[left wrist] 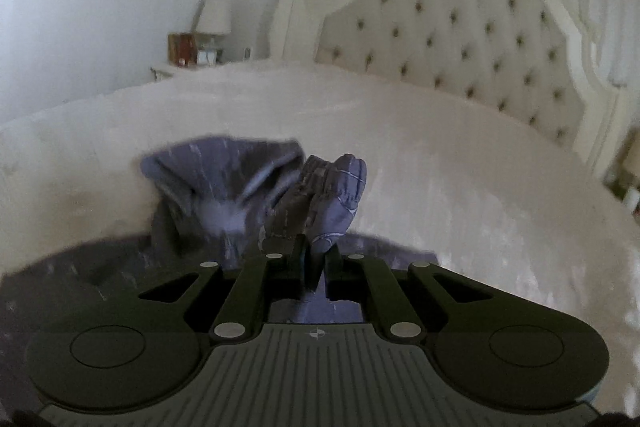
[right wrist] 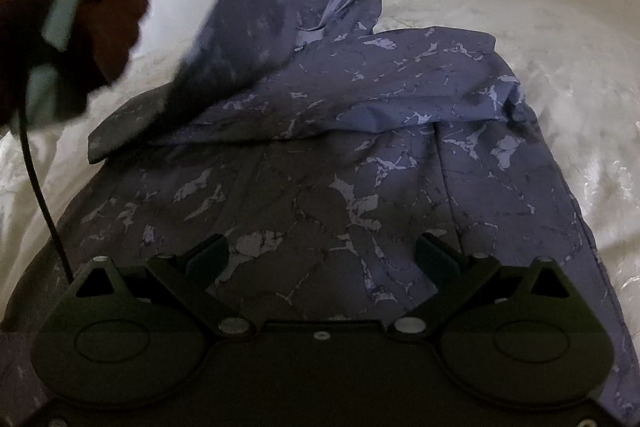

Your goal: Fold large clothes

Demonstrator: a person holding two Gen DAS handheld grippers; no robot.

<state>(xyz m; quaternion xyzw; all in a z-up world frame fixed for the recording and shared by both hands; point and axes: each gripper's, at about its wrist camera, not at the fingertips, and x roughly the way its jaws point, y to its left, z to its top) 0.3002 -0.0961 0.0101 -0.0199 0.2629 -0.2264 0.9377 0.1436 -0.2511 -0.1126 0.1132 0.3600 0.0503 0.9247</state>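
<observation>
White bedding covers the bed (left wrist: 420, 131) I'm working over, its tufted headboard (left wrist: 460, 39) at the far edge, a lamp (left wrist: 216, 15) on the nightstand beyond the corner. My left gripper (left wrist: 316, 259) has its jaws pinched on the purple marbled garment (right wrist: 360, 147), lifting a fold. My right gripper (right wrist: 322, 251) hangs over it, jaws wide. No writing is readable.

Garment (right wrist: 360, 155): we note purple-blue cloth with pale lilac marbled cracks.
Bedcover (left wrist: 440, 131): white, faintly sheened.
Headboard (left wrist: 460, 39): cream, button-tufted.
Grippers (right wrist: 322, 253): black.
Sleeve (right wrist: 108, 7), far left: dark red-brown.
</observation>
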